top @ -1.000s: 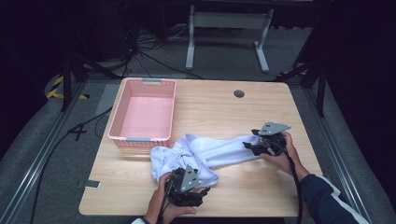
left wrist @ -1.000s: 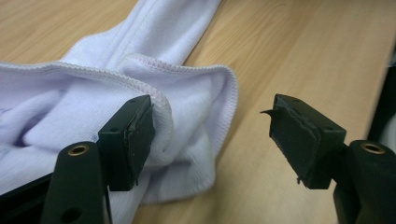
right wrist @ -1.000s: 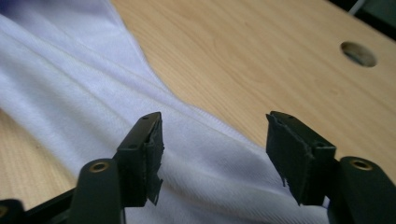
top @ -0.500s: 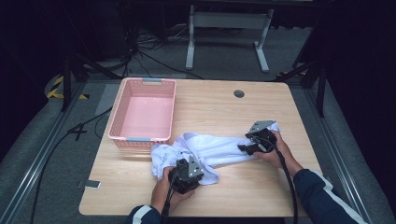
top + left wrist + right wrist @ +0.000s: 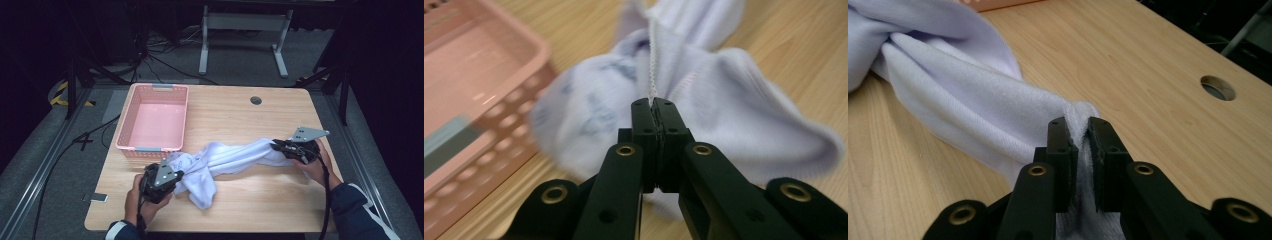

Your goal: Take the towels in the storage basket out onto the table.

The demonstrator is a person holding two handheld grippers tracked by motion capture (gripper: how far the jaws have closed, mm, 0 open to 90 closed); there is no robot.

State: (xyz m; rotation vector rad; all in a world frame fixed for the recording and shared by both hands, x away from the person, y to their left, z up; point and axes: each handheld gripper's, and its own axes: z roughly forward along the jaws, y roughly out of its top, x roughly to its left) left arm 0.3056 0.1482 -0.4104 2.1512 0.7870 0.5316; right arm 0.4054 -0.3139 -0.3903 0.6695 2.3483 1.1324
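Fingers (image 5: 644, 122) of the left gripper (image 5: 654, 107) closed tight on a thin seam of the white garment (image 5: 235, 157), no gap visible; they've just been closing, cloth pinched between. Right gripper (image 5: 1079, 127) fingers (image 5: 1058, 140) also just closing, clamped on a bunched fold with a narrow slit left, packed with fabric. Garment is stretched as a twisted rope across the front half of the table (image 5: 240, 115), between the left gripper (image 5: 162, 177) and the right gripper (image 5: 295, 149), with a loose lump hanging near the left end. Hard to read: what kind of garment it is; faint dark print shows in the left gripper view but is blurred. The pinch points are covered by the gripper bodies in the high view; gripper views show them plainly. Pink basket (image 5: 155, 120) sits at the table's left rear, just beside the garment's left end, its near wall (image 5: 484, 145) blurred. Cable hole (image 5: 256, 100) at rear. A small flat object (image 5: 95, 197) lies on the floor left of the table, too small to identify.
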